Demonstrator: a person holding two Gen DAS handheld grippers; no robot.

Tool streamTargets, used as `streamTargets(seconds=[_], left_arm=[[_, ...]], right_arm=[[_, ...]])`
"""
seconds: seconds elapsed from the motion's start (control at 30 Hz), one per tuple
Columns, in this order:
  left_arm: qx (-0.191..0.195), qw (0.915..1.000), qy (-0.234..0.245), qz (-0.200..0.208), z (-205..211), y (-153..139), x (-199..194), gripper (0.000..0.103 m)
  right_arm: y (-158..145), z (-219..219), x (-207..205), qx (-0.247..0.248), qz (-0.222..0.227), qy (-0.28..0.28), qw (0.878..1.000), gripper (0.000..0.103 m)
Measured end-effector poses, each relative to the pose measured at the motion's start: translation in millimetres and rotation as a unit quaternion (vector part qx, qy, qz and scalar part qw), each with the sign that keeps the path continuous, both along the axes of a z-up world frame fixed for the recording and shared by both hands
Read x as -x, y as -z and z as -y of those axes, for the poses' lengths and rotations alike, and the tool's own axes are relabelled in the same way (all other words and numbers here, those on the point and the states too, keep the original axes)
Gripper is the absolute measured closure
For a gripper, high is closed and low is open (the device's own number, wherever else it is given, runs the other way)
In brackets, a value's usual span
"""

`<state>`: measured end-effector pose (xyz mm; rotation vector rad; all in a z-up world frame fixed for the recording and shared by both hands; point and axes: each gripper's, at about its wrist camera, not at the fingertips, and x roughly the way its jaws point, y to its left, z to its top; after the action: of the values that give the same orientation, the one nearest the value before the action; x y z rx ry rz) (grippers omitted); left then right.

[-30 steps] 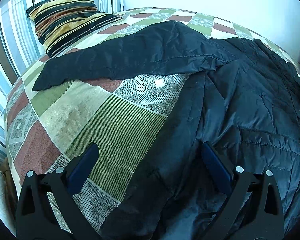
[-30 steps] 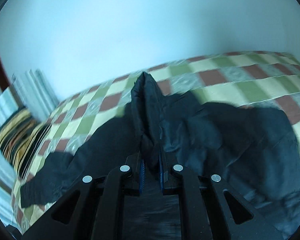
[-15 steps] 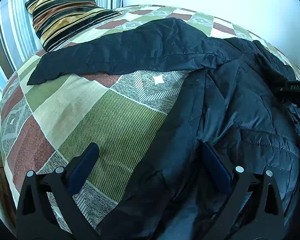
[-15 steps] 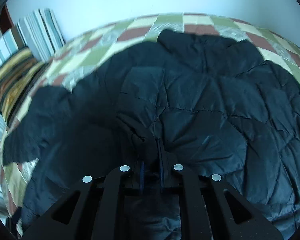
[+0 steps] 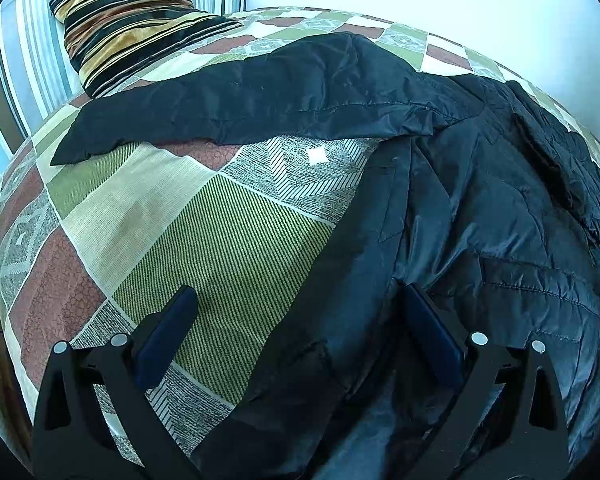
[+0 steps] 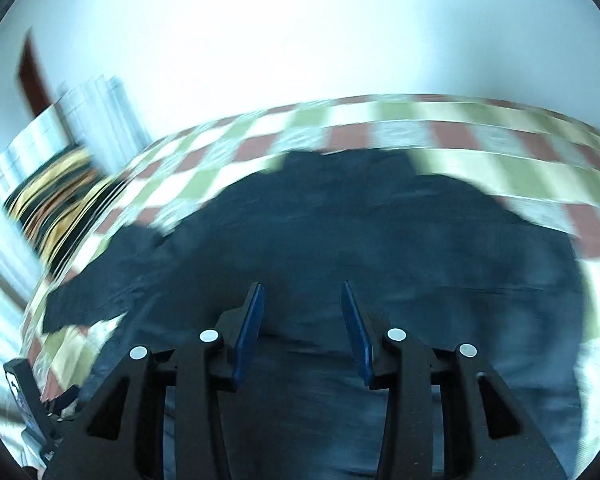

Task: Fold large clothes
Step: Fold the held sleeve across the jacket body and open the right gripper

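The jacket [image 5: 480, 200] lies spread on the bedspread [image 5: 204, 240], one sleeve [image 5: 260, 104] stretched left toward the far pillow [image 5: 128, 20]. The left gripper [image 5: 296, 300] hovers at its near edge, jaws wide, holding nothing. The right gripper [image 6: 302, 296], pinching a fold half a second ago, is now spread and empty above it.

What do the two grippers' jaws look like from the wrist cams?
The left gripper and the right gripper match: black angular linkage arms with cut-out slots, round silver pivot pins, and flat dark blue jaws pads. No cables, sleeves or markings visible.
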<state>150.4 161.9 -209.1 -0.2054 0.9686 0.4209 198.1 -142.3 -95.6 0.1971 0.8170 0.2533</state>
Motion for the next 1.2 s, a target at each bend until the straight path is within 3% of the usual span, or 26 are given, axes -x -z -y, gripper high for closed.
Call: streamTargets(seconds=[0.07,0.17,0.27,0.4,0.47,0.77,0.97,1.07,1.1,1.2], left_arm=[[0.001,1.0000,0.000,0.000,0,0,0,0.002],[0.000,1.0000,0.000,0.000,0,0,-1,0.002],[0.000,1.0000,0.000,-0.001,0,1,-1,0.002],[-0.004,1.0000,0.000,-0.003,1,1,-1,0.002],[-0.006,1.0000,0.000,-0.004,2,1,-2,0.002],[-0.006,1.0000,0.000,-0.005,3,1,-2,0.002],[-0.006,1.0000,0.000,-0.005,3,2,-2,0.002],[-0.004,1.0000,0.000,-0.005,2,2,-2,0.002],[-0.003,1.0000,0.000,-0.005,2,2,-2,0.002],[-0.001,1.0000,0.000,-0.004,2,3,-2,0.002]], right_arm=[[6,51,3,0.001,-0.009,0.057,0.998,0.063],[27,108,4,0.000,-0.038,0.122,0.992,0.076],[51,134,4,0.009,-0.066,0.151,0.986,0.078],[90,139,-5,0.017,-0.104,0.155,0.982,0.085],[101,138,-6,0.019,-0.099,0.152,0.983,0.085],[104,134,-9,0.039,-0.075,0.151,0.985,0.085],[87,131,-1,0.059,-0.052,0.156,0.985,0.079],[74,135,10,0.067,-0.031,0.174,0.982,0.053],[70,137,13,0.075,-0.026,0.183,0.980,0.049],[70,148,20,0.099,-0.033,0.207,0.973,0.049]])
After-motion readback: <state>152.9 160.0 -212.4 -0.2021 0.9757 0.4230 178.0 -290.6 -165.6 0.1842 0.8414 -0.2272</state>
